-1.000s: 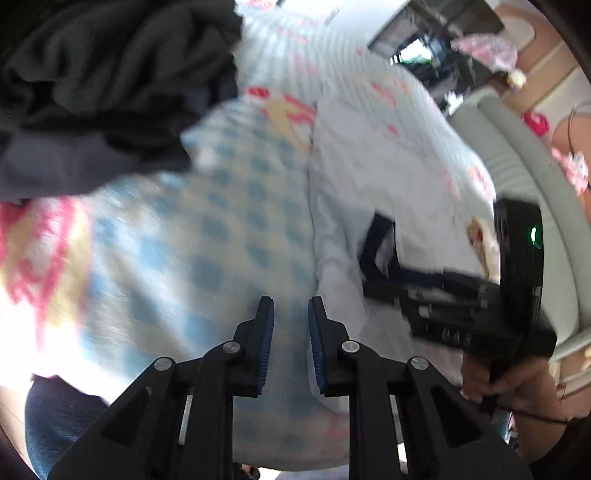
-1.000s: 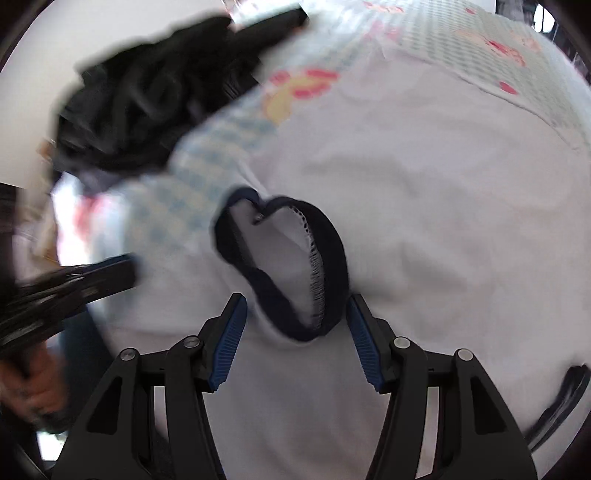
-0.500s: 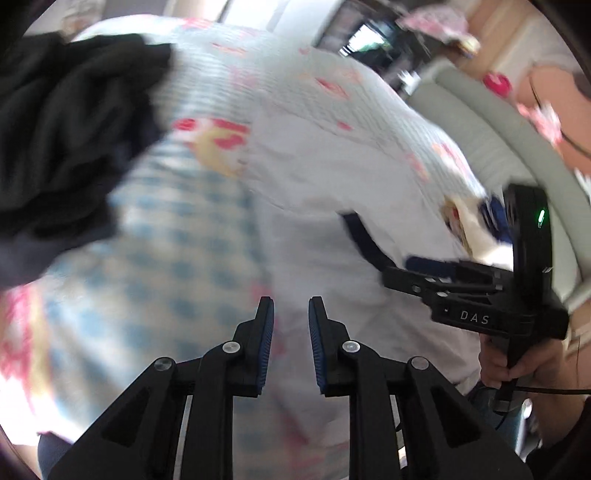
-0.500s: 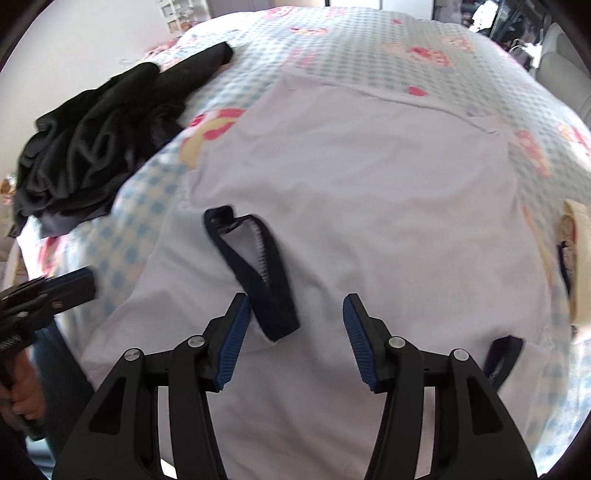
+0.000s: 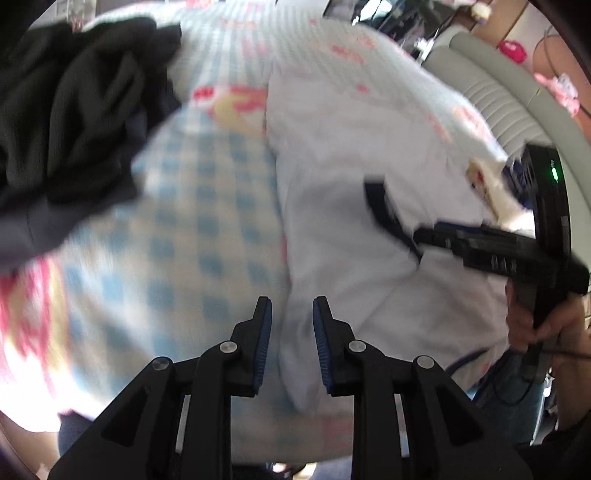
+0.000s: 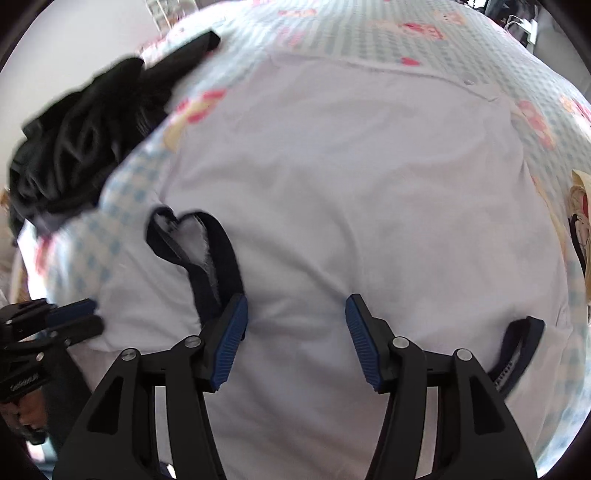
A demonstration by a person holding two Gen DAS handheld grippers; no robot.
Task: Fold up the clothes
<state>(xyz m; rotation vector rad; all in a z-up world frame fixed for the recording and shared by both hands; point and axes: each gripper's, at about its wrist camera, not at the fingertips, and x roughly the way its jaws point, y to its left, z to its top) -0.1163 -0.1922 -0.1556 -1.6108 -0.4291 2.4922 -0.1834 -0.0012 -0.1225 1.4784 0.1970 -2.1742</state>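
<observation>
The white T-shirt [image 6: 351,192] lies flat on the checked bedspread [image 5: 192,236], its near hem cut off. Only the right view shows its 2nd navy cuff [image 6: 517,350]. Right gripper [image 6: 296,339] gapes wide above the shirt; left gripper [image 5: 291,343] stands narrowly parted at the shirt's blurred edge.

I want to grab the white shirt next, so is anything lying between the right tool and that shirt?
Nothing visible does. The right tool hangs open directly over the white shirt, beside its navy collar. The pile of dark clothes lies off to the side on the checked bedsheet, clear of the shirt.
</observation>
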